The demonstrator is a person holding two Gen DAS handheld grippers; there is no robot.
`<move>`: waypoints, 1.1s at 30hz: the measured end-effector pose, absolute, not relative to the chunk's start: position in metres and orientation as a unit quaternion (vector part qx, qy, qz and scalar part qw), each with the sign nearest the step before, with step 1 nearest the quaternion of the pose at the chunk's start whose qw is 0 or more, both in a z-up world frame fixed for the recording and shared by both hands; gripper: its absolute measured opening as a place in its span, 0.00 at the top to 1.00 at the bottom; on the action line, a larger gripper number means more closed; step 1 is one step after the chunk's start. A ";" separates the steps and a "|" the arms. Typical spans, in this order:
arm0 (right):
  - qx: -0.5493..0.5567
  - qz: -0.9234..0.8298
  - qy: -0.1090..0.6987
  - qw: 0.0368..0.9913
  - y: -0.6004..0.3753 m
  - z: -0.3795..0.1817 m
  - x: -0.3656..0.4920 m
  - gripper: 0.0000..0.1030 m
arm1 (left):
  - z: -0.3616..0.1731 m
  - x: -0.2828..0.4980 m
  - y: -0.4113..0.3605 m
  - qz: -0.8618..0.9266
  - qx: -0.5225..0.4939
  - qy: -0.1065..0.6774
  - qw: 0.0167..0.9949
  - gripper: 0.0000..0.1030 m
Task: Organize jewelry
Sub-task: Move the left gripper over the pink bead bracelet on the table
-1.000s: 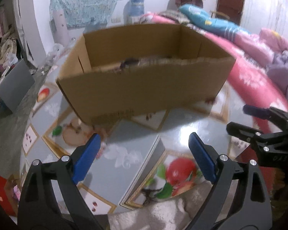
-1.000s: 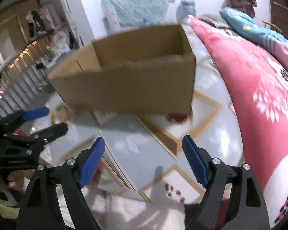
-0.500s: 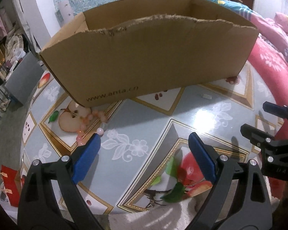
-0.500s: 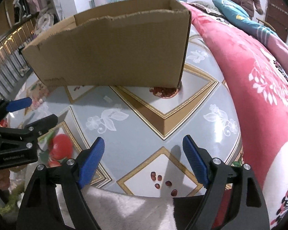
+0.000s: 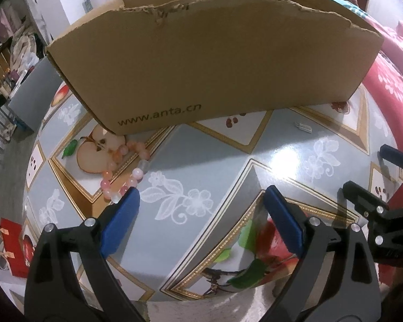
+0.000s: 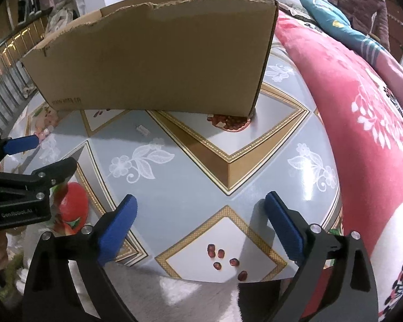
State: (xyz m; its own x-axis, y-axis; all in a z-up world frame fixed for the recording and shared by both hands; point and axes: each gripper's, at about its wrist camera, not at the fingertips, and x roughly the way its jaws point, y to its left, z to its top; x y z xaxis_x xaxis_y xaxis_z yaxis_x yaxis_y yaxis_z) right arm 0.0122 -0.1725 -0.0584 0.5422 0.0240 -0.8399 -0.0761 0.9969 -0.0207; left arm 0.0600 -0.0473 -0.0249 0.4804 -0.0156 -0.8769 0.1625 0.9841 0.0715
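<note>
I am holding the left tool (image 5: pixel 201 214) low over the worktop (image 5: pixel 207 161), its blue pads spread wide with nothing between them. The bead bracelet (image 5: pixel 126 169), a loop of pink and white beads, is lying flat on the worktop just in front of the near left corner of the cardboard box (image 5: pixel 215 61). The far end of the loop is close against the box wall; I cannot tell whether it is touching. The near end is sitting right beside the left pad (image 5: pixel 119 221), outside the gap, so I judge that I am lining this tool up and that it must shift further left before closing.

I am keeping the right tool (image 6: pixel 200 226) spread as well, empty, hovering over a bare part of the worktop near the red bedcover (image 6: pixel 362 134). In my judgement it is standing by clear of the left tool's path, since no jewelry lies in its reach.

The box is standing upright with its open top facing up; its torn near wall is hiding the interior, so I cannot report its contents. I judge it to be the intended container. A small pale item (image 5: pixel 303 127) is lying on the worktop, too small to identify.
</note>
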 end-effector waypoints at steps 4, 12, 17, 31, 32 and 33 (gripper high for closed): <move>-0.033 0.028 0.482 0.875 -0.171 -0.059 0.014 0.06 | -0.027 0.065 -0.044 -0.044 0.062 0.511 0.856 0.10; -0.037 0.027 0.496 0.867 -0.171 -0.059 0.020 0.06 | -0.034 0.069 -0.032 -0.045 0.035 0.517 0.854 0.08; -0.039 0.030 0.495 0.867 -0.170 -0.059 0.019 0.06 | -0.036 0.069 -0.029 -0.045 0.031 0.514 0.856 0.08; -0.037 0.030 0.501 0.864 -0.172 -0.060 0.018 0.06 | -0.035 0.061 -0.029 -0.044 0.031 0.514 0.856 0.08; -0.038 0.029 0.501 0.864 -0.172 -0.060 0.018 0.06 | -0.036 0.060 -0.028 -0.044 0.031 0.514 0.856 0.08; -0.038 0.029 0.502 0.864 -0.172 -0.060 0.018 0.06 | -0.035 0.061 -0.028 -0.044 0.031 0.514 0.856 0.08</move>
State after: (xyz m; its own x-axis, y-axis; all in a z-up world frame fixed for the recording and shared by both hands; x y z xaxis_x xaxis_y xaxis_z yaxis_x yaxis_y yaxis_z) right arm 0.0182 -0.1717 -0.0600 0.4943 0.0115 -0.8692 -0.0881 0.9954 -0.0370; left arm 0.0606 -0.0284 -0.0355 0.4676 -0.0439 -0.8829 0.1069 0.9942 0.0072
